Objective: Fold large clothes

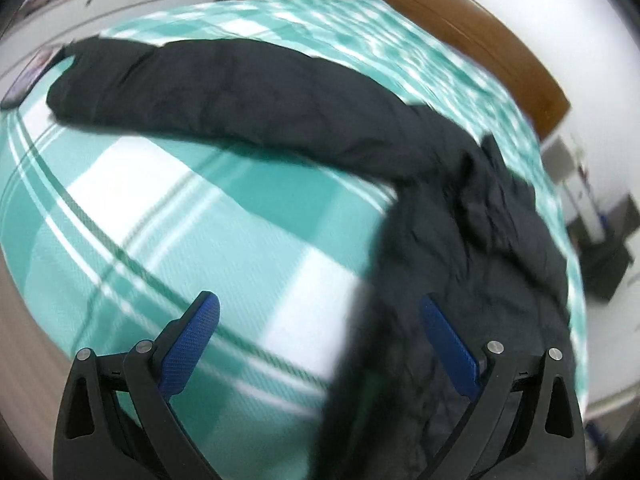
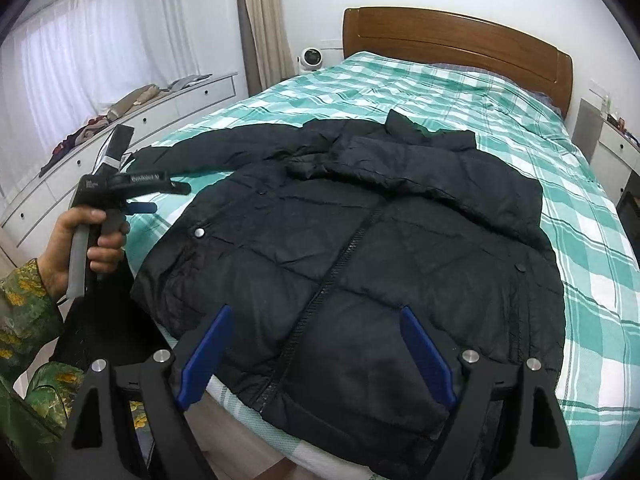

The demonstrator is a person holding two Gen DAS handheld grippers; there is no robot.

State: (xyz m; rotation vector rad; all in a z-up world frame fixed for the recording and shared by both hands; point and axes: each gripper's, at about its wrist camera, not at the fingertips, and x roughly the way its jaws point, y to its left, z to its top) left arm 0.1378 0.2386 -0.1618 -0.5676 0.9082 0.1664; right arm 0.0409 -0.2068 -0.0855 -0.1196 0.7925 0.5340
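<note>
- The black puffer jacket (image 2: 360, 240) lies front up on the bed (image 2: 580, 240). Its collar points toward the wooden headboard (image 2: 460, 40) and its hem hangs at the bed's near edge.
- One sleeve (image 2: 420, 168) is folded across the jacket's chest. The other sleeve (image 1: 224, 92) stretches out flat from the jacket's shoulder over the green-and-white checked cover.
- A zipper runs down the jacket's middle, and a silver snap (image 2: 199, 233) sits on the panel beside it, toward the drawers.
- The right gripper (image 2: 316, 352) hovers above the jacket's hem, its blue-padded jaws spread wide with nothing between them.
- The left gripper (image 1: 320, 344) hangs over the jacket's side edge near the outstretched sleeve. Its jaws are also wide apart and hold nothing. One pad is above the cover, the other above black fabric.
- A hand (image 2: 80, 248) in a green patterned sleeve grips the left gripper's handle, beside the jacket. White lettering on the tool's body is too blurred to read with certainty.
- White drawers (image 2: 120, 140) stand beyond the bed, on the jacket's outstretched-sleeve side.
</note>
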